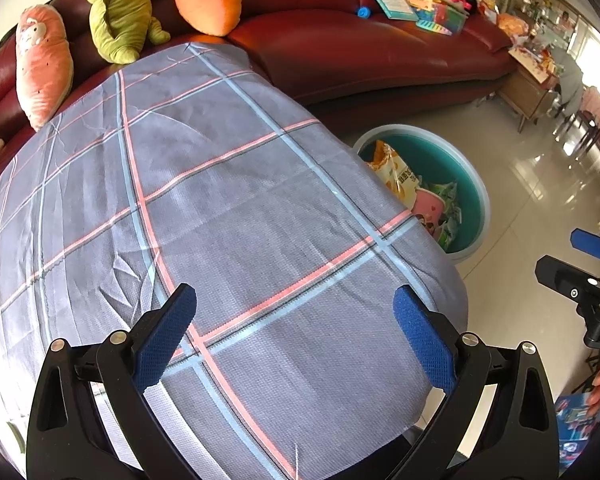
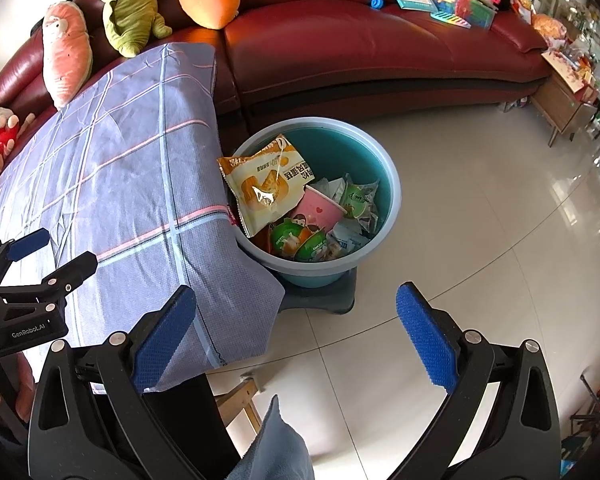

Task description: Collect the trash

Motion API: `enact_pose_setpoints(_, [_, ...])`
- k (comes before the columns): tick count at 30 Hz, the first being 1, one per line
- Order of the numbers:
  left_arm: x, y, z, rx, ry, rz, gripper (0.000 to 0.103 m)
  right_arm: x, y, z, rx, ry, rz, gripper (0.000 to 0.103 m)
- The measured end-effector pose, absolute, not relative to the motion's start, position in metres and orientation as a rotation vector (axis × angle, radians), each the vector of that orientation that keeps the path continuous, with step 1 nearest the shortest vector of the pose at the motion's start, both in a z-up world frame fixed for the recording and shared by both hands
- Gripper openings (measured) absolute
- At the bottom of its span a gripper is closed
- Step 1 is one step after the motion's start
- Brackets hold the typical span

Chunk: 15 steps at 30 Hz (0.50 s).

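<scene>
Left wrist view: left gripper (image 1: 296, 332) hovers over the bare plaid cloth (image 1: 220, 216) on the worktop, jaws spread wide, nothing between them. Red sofa (image 1: 360, 52) w/ plush toys lies beyond the far edge. Right gripper (image 2: 296, 332) hangs off the worktop's right edge above the floor tiles (image 2: 480, 240), jaws also spread, empty. Blue bucket (image 2: 392, 200) stands on the floor against that edge, ahead of the right jaws, holding trash: yellow snack bag (image 2: 264, 188) leaning on the rim, long axis tilted up-left, and pink cup (image 2: 320, 210) on its side.
</scene>
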State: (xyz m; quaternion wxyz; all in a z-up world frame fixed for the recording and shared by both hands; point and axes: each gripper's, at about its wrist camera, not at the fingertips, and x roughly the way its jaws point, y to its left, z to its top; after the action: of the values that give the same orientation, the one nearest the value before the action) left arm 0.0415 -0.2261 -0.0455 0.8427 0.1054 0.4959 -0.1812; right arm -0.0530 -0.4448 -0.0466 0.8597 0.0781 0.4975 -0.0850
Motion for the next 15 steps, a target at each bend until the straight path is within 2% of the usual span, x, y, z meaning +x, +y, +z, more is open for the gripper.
enact_pose_setpoints(15, [0.0432,-0.2245,-0.0463,0.222,1.05,-0.358,0.099,-0.0498,-0.4437,-0.0481,0.163,1.047,-0.173,0.096])
